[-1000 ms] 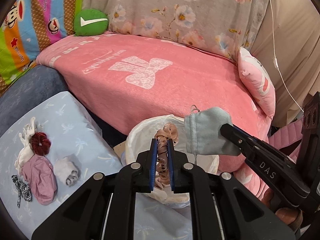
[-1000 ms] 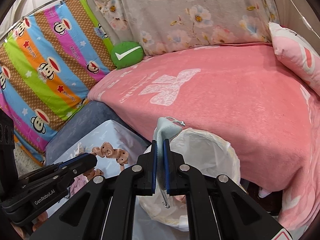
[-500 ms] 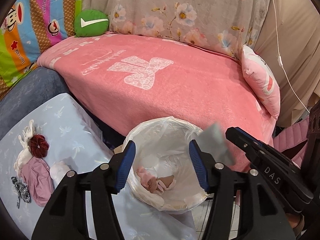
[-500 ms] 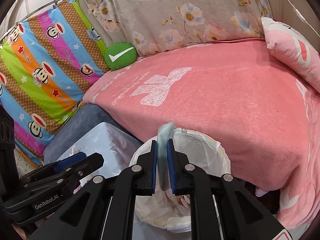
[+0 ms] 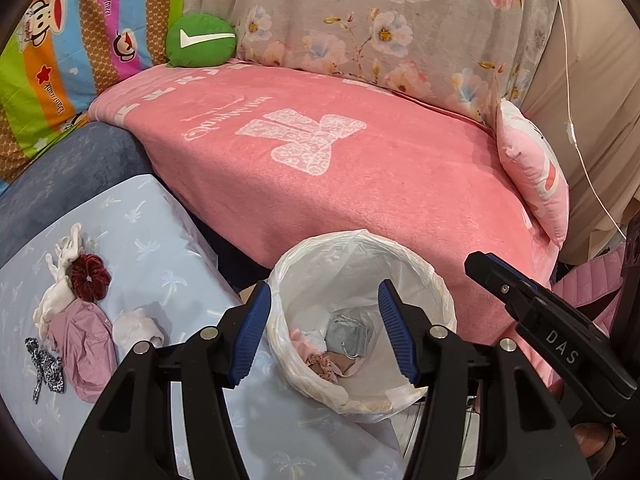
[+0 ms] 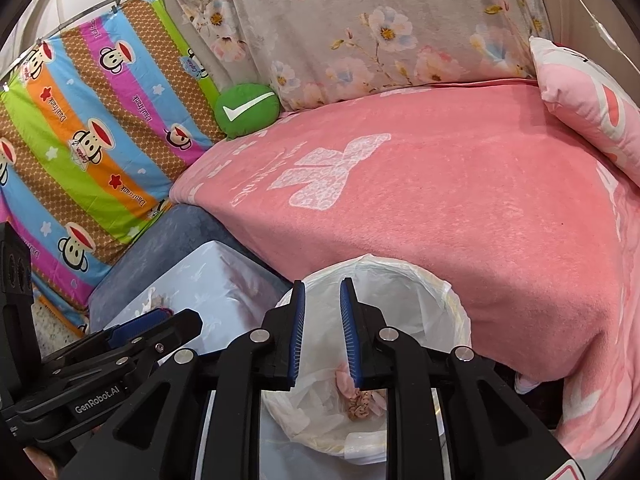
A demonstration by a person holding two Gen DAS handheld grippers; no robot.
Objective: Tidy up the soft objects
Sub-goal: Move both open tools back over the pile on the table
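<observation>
My left gripper (image 5: 324,296) hangs open over a white bag-lined bin (image 5: 420,276) with nothing between its fingers. At the bottom of the bin lie a grey-blue pouch (image 5: 348,330) and a pink scrunchie (image 5: 324,364). My right gripper (image 6: 322,284) is over the same bin (image 6: 440,292); its jaws are opening and nothing is between them. To the left, on a light blue surface (image 5: 168,240), lie a dark red scrunchie (image 5: 89,282), a white cloth (image 5: 56,300), a mauve cloth (image 5: 86,348), a small white bundle (image 5: 138,328) and a black-and-white patterned tie (image 5: 44,364).
A sofa under a pink blanket (image 5: 320,168) rises right behind the bin. A green cushion (image 5: 200,40) sits at its back left and a pink pillow (image 5: 536,176) at its right end. Striped monkey-print fabric (image 6: 88,140) hangs on the left. A thin white cable (image 5: 576,128) dangles at right.
My left gripper opened and the pink scrunchie dropped into the bin. My right gripper loosened and the grey-blue pouch fell from it into the bin.
</observation>
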